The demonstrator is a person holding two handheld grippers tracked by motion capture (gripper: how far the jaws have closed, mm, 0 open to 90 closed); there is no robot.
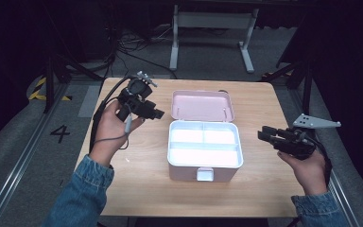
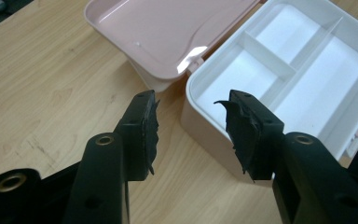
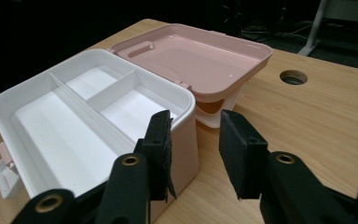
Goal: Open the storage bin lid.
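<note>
A pink storage box sits open in the middle of the wooden table, its pink lid folded back flat. Inside it lies a white divided tray with three empty compartments. My left gripper hovers left of the box near its back left corner, jaws open and empty. The same corner shows between those jaws in the left gripper view, with the tray and lid beyond. My right gripper is held right of the box, open and empty, facing the tray's side.
The table has a round cable hole behind the lid. A white latch hangs at the box front. A white desk frame and cables stand on the floor beyond the table.
</note>
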